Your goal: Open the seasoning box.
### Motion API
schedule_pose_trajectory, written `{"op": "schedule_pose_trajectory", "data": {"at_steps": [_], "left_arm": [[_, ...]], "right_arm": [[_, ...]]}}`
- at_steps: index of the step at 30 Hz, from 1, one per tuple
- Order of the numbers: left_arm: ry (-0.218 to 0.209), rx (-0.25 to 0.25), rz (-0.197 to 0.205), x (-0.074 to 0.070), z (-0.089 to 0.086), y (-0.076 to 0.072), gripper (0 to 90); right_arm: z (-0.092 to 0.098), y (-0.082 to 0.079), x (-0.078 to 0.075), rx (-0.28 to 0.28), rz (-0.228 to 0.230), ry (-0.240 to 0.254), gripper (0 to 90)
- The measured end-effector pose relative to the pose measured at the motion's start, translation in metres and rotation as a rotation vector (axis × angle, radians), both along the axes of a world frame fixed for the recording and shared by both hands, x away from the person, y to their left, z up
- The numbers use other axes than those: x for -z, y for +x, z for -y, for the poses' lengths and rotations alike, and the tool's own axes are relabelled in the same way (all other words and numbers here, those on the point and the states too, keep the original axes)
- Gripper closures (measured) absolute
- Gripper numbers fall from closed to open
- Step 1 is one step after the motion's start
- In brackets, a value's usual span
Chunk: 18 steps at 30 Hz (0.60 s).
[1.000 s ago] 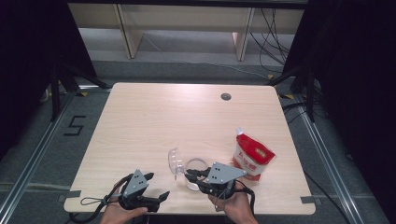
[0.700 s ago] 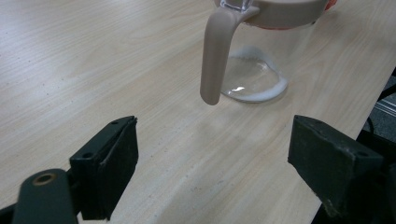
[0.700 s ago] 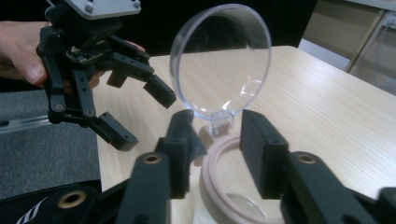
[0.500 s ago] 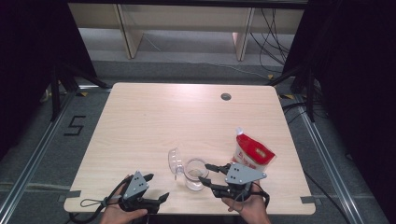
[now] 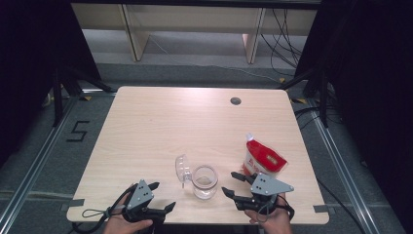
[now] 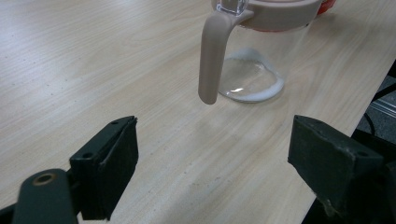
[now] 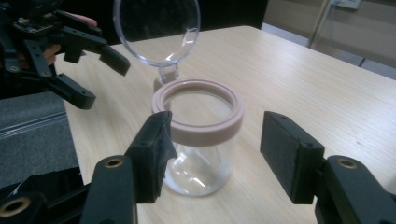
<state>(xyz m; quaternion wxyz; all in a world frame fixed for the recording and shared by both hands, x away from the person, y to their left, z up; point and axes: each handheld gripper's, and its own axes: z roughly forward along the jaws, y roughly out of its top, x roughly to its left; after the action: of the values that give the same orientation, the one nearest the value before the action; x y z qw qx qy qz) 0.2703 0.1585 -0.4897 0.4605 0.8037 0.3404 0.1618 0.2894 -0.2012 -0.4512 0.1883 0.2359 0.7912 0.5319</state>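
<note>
Comparing with a second ago: my right gripper (image 5: 236, 184) has drawn back from the jar (image 5: 205, 181) toward the pouch (image 5: 263, 159), and its jaws have just been opening with nothing between them now; I judge the jar released, lid up, ready for filling.

High view, jar: it stands upright near the table's (image 5: 160, 122) front edge, between my two grippers, apart from both. Its long axis runs vertical, mouth up.

High view, lid: the clear hinged lid (image 5: 182, 168) stands flipped open on the jar's left side.

High view, pouch: the red and white pouch lies just right of the jar, spout end pointing away from me.

High view, left gripper (image 5: 162, 196): it rests at the front edge, left of the jar, jaws apart and empty.

Left gripper view, jaws: the two black jaws stand wide, bare table between them.

Left gripper view, jar (image 6: 254, 56): it sits ahead and well clear; the beige clasp (image 6: 212, 56) hangs down from the beige rim, pointing at the table.

Right gripper view, jaws: parted about wide enough to straddle the jar (image 7: 198, 140), which stands just beyond the pads; I see no contact.

Right gripper view, lid (image 7: 156, 30): it tilts up behind the open mouth, toward my left gripper (image 7: 93, 70).
</note>
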Motion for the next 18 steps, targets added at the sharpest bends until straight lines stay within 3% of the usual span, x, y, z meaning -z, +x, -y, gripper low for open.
{"op": "schedule_pose_trajectory", "data": {"at_steps": [2, 4, 5, 7, 9, 10, 12, 13, 18], "left_arm": [[-0.010, 0.009, -0.007, 0.000, 0.000, 0.001, 15.8], [-0.013, 0.012, -0.008, -0.002, 0.001, 0.000, 15.7], [-0.013, 0.012, -0.008, -0.002, 0.001, 0.000, 15.8], [0.034, 0.008, 0.009, -0.002, -0.001, 0.001, 15.8], [0.015, -0.005, -0.002, -0.001, 0.000, 0.000, 15.7], [0.015, -0.004, -0.001, -0.001, 0.000, 0.000, 15.8], [0.003, 0.000, 0.000, -0.002, 0.001, 0.000, 15.8], [0.007, 0.001, 0.005, -0.003, 0.001, 0.000, 15.8], [0.003, -0.011, 0.004, -0.002, 0.000, -0.001, 15.8]], "right_arm": [[0.001, 0.001, 0.001, 0.000, 0.022, 0.006, 41.2], [0.005, -0.004, 0.003, 0.017, -0.030, 0.014, 40.3], [0.005, -0.004, 0.003, 0.017, -0.030, 0.014, 40.3], [0.011, -0.006, 0.005, 0.033, -0.023, 0.010, 39.3], [0.013, -0.004, 0.007, 0.044, -0.009, 0.018, 38.2], [0.015, -0.006, 0.007, 0.054, -0.034, 0.011, 38.2], [0.016, -0.006, 0.008, 0.053, -0.026, 0.014, 38.2], [0.017, -0.009, 0.008, 0.063, -0.063, 0.019, 38.2], [0.027, -0.011, 0.010, 0.095, -0.047, 0.030, 38.1]]}}
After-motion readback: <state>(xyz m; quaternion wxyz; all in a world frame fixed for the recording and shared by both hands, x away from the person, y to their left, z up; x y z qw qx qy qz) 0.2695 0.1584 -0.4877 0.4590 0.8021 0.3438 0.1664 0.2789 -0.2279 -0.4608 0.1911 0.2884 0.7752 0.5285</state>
